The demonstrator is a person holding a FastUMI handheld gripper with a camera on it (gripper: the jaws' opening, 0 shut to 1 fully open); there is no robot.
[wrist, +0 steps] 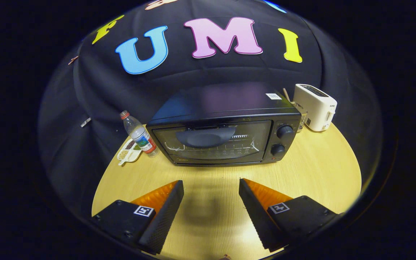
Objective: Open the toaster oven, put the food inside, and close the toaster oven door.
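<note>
One gripper (211, 189) is seen above a wooden table (320, 169), its two fingers (164, 213) spread wide apart with nothing held between them; only bare tabletop and a faint shadow lie in the gap. Each finger is black with a ribbed inner pad and an orange side, and one small square marker is fixed on each mount, two in all.

One black toaster oven (226, 126) is placed just beyond the fingers, squarely ahead of them and well clear of their tips. Its glass door (213, 142) is shut. Two round knobs (285, 131) are set one above the other on the panel to the right of the door. Through the glass one wire rack can be made out, along with a rounded grey shape; whether that shape is a thing inside or a reflection cannot be told. One small white sticker is stuck on the oven's top near its right rear corner.

To the left of the oven one clear plastic bottle (139, 134) with a red cap stands leaning, and one white divided dish (128, 151) with several fillings lies just beside it. To the right, behind the oven's corner, one glass (300, 115) is partly hidden, and one white toaster (314, 106) stands next to it.
</note>
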